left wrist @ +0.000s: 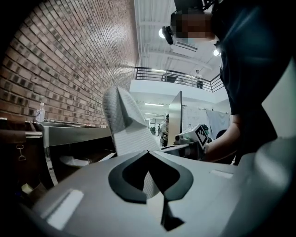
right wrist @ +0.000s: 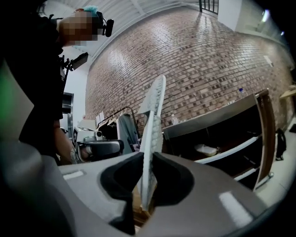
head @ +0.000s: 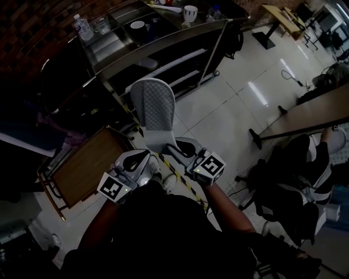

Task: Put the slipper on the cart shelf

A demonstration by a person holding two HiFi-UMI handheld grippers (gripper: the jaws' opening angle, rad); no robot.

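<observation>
A white quilted slipper [head: 154,111] stands upright in the air in front of the metal cart [head: 163,41]. In the head view my left gripper [head: 148,158] and right gripper [head: 182,148] both hold its lower end, side by side. The left gripper view has the slipper [left wrist: 127,125] rising from between the jaws of my left gripper [left wrist: 150,159], which are shut on its fabric. Edge-on in the right gripper view, the slipper's sole [right wrist: 151,125] is pinched by my right gripper [right wrist: 147,159]. The cart's shelves [right wrist: 222,125] lie beyond.
A pale object [head: 147,64] lies on a middle cart shelf. A bottle [head: 83,27] and a cup [head: 190,13] stand on the cart's top. A wooden tray-like frame [head: 84,166] sits at the left, a long table [head: 311,114] and black chair [head: 294,180] at the right.
</observation>
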